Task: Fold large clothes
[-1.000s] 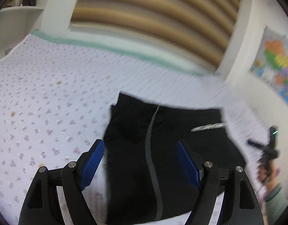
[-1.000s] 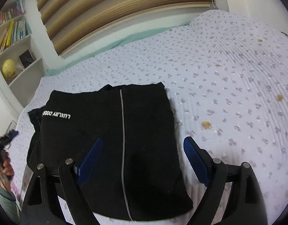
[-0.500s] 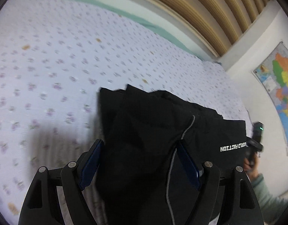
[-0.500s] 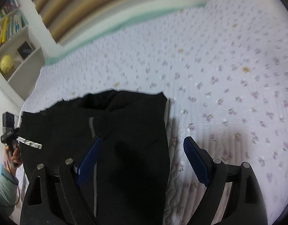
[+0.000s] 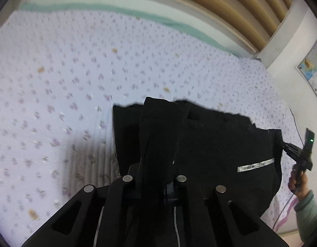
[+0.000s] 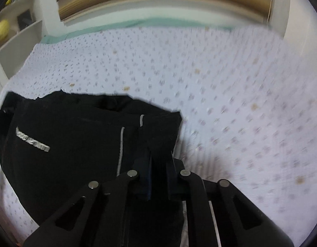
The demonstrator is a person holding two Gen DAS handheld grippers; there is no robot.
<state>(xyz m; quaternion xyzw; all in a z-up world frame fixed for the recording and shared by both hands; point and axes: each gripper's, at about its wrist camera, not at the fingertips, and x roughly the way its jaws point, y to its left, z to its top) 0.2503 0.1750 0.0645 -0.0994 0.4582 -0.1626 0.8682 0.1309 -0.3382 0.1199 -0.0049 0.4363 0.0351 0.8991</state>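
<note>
A black garment [image 5: 210,144] with a thin grey stripe and white lettering lies partly folded on the bed [image 5: 76,72]. It also shows in the right wrist view [image 6: 76,133]. My left gripper [image 5: 154,177] is shut on a fold of the black garment at its near left edge. My right gripper [image 6: 158,177] is shut on a fold of the same garment at its near right edge. The cloth hides the fingertips of both grippers. The right hand and its gripper [image 5: 300,156] show at the far right of the left wrist view.
The bed has a pale lilac flowered cover [image 6: 241,103] that spreads wide behind and beside the garment. A slatted wooden blind [image 5: 199,4] hangs on the wall behind. White shelves [image 6: 18,30] stand at the left, and a map [image 5: 315,65] hangs at the right.
Both grippers were open above the garment one second ago. They dropped to its near edge and closed on the cloth, which now bunches up between the fingers.
</note>
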